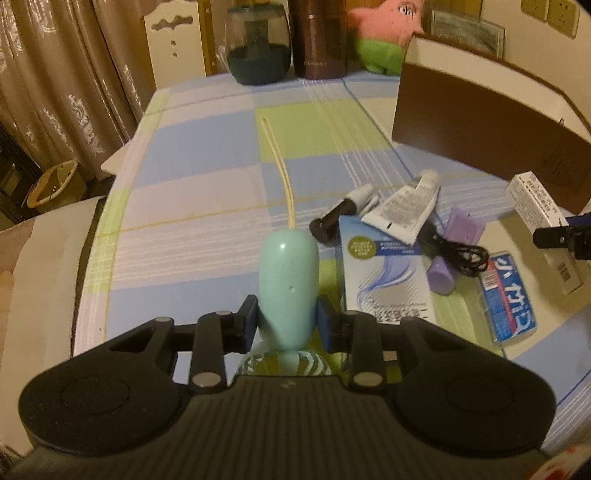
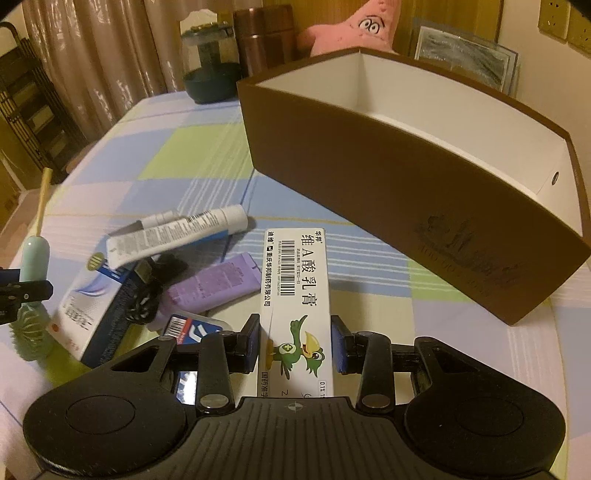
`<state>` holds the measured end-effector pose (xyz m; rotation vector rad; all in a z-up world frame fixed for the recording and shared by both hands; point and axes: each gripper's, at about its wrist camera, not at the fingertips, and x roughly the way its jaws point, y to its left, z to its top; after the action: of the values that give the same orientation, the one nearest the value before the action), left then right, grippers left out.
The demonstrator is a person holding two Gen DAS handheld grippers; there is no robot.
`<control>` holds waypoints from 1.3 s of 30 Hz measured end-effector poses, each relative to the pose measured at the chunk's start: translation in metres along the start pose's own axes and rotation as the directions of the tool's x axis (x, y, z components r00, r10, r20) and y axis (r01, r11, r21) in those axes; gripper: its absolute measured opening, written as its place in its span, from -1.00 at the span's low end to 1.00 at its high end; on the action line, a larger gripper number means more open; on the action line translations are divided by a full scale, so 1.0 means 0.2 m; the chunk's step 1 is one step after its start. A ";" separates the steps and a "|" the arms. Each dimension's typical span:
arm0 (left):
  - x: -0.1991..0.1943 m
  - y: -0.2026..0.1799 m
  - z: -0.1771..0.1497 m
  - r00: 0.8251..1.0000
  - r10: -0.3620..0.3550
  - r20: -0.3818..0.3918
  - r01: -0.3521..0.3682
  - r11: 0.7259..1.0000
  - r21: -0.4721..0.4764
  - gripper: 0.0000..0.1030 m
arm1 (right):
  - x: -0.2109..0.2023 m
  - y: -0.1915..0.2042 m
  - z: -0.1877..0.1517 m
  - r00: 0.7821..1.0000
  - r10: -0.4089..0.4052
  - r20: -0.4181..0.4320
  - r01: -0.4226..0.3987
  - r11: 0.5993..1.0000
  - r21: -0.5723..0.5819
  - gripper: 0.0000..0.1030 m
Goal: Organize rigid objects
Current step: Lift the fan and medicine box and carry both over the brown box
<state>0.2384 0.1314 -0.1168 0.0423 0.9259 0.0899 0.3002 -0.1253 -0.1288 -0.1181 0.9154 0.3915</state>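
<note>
My left gripper [image 1: 286, 322] is shut on a mint green handheld fan [image 1: 289, 291] with a yellow strap [image 1: 279, 166], held over the checked tablecloth. My right gripper [image 2: 298, 343] is shut on a white ointment carton [image 2: 295, 302] with a green bird print, in front of the open brown box [image 2: 406, 206]. The carton and right gripper also show at the right edge of the left wrist view [image 1: 546, 221]. A pile lies between them: a white tube [image 2: 177, 232], a purple bottle [image 2: 210, 288], a blue-white box [image 1: 384, 273], a black cable [image 1: 458, 254].
A dark glass jar [image 1: 256, 40], a brown flask [image 1: 319, 37] and a pink plush toy [image 1: 384, 33] stand at the table's far edge. A flat blue packet [image 1: 506, 306] lies near the pile. Curtains hang at the left.
</note>
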 end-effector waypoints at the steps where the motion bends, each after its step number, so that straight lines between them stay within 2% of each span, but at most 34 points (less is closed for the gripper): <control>1: -0.02 0.00 0.00 1.000 0.001 0.010 -0.001 1.000 0.001 -0.41 | -0.01 0.00 0.00 1.000 0.003 0.005 -0.003 1.000 0.001 -0.25; 12: -0.18 -0.04 0.07 0.993 0.002 0.118 -0.001 1.000 -0.007 -0.42 | -0.12 0.01 0.01 0.999 0.027 0.046 -0.027 1.000 0.000 -0.25; 23: -0.33 -0.19 0.28 0.975 -0.072 0.212 0.063 0.997 0.050 -0.42 | -0.25 -0.04 0.12 0.993 0.051 0.106 -0.053 0.998 0.016 -0.25; 28: -0.35 -0.32 0.44 0.957 -0.148 0.249 0.129 0.987 0.093 -0.42 | -0.31 -0.08 0.20 0.989 0.045 0.141 -0.049 0.998 0.025 -0.25; 34: -0.33 -0.53 0.66 0.928 -0.235 0.289 0.191 0.967 0.170 -0.42 | -0.35 -0.18 0.32 0.983 0.014 0.183 -0.027 0.997 0.067 -0.25; 39: -0.28 -0.72 0.89 0.895 -0.316 0.314 0.255 0.941 0.221 -0.42 | -0.37 -0.31 0.45 0.973 -0.025 0.231 -0.002 0.994 0.113 -0.25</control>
<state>0.3552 -0.0180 0.0245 0.0806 0.5756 -0.2686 0.3503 -0.1787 -0.0198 0.0263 0.7031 0.3342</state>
